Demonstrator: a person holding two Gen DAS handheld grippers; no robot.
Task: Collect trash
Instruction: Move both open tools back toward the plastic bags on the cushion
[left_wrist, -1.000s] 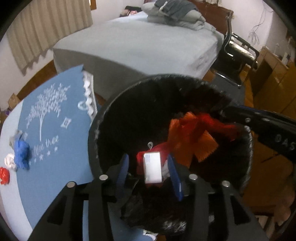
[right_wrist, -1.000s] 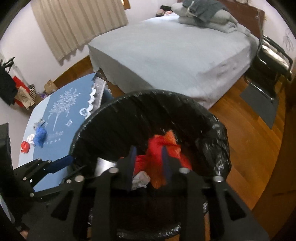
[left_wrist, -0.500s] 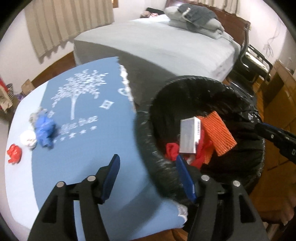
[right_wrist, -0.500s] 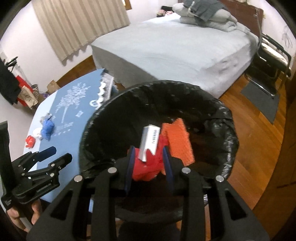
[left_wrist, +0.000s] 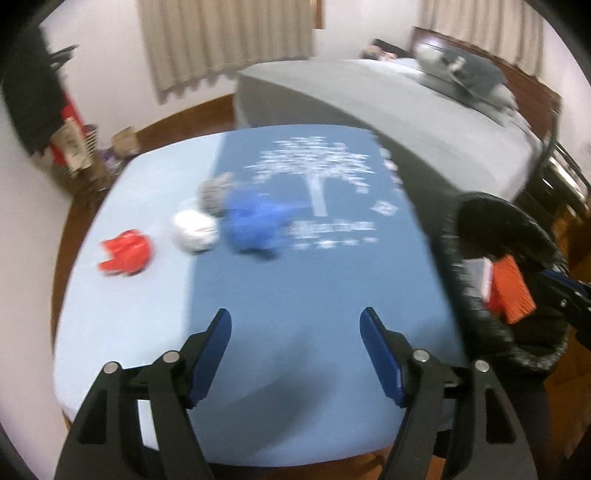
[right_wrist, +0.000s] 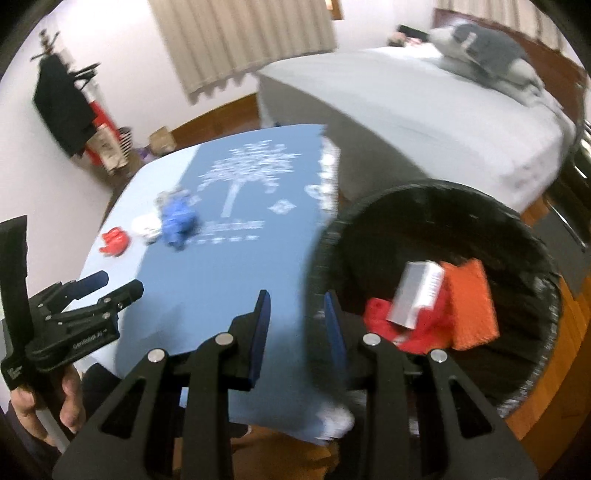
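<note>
My left gripper (left_wrist: 295, 317) hangs over the blue tablecloth (left_wrist: 314, 295), its jaws opening, with nothing between them. Ahead on the cloth lie a red scrap (left_wrist: 125, 251), a white ball (left_wrist: 194, 230), a blue crumple (left_wrist: 255, 225) and a grey wad (left_wrist: 214, 192). The black-lined bin (right_wrist: 443, 186) stands at the table's right, holding a white box (right_wrist: 417, 291), an orange net (right_wrist: 469, 302) and red trash (right_wrist: 399, 325). My right gripper (right_wrist: 297, 317) is open and empty over the table edge beside the bin's rim. A hand (right_wrist: 66, 395) holds the left gripper (right_wrist: 120, 282).
A grey bed (right_wrist: 424, 110) with folded bedding stands behind the table and bin. A black chair (left_wrist: 565, 173) is at the right, on the wooden floor. A coat rack (right_wrist: 62, 99) and boxes (right_wrist: 162, 138) stand by the curtained wall.
The left gripper let go of the white box, which now lies in the bin, and its jaws spread wider. Both grippers swung left from over the bin toward the table.
</note>
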